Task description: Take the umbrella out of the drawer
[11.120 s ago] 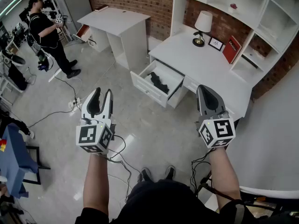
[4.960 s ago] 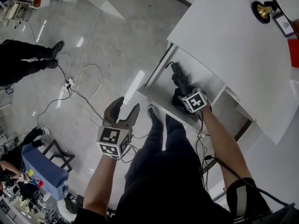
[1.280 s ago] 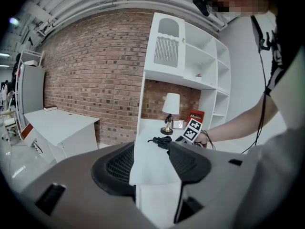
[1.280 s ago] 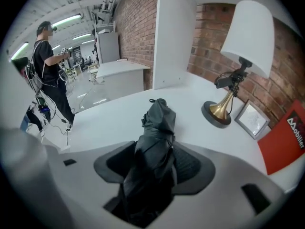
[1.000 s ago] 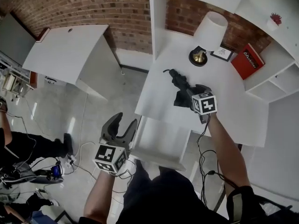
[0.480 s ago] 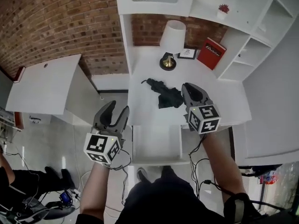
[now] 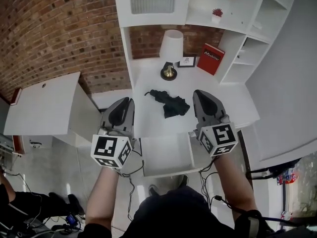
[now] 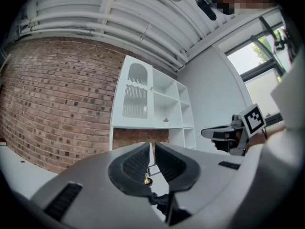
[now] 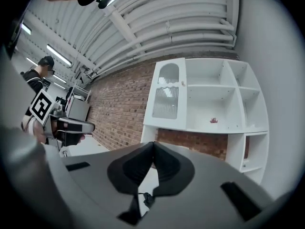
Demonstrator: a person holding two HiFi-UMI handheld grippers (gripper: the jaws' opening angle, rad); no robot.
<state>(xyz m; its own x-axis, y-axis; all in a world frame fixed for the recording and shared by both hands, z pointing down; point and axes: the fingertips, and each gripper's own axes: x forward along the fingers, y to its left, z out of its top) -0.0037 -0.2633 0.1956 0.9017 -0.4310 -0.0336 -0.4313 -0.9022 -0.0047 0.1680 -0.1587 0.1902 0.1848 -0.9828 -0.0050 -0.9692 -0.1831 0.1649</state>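
The black folded umbrella (image 7: 168,103) lies on the white desk top (image 7: 233,103), free of both grippers. Below it the white drawer (image 7: 163,171) stands pulled out with nothing showing in it. My left gripper (image 7: 126,101) is held up level on the near left of the umbrella, its jaws closing to a thin slit with nothing between them. My right gripper (image 7: 200,94) is up on the umbrella's right, jaws closing tight together, holding nothing. In the left gripper view the left gripper (image 8: 153,145) faces the shelves; the right gripper (image 9: 153,143) does too.
A white lamp (image 7: 171,46), a small picture frame (image 7: 186,61) and a red book (image 7: 210,58) stand at the back of the desk under white shelves (image 7: 237,14). A second white table (image 7: 44,103) is at the left by the brick wall.
The right gripper left the umbrella on the desk top, drew back and rose. The left gripper rose too, and its open jaws have come together.
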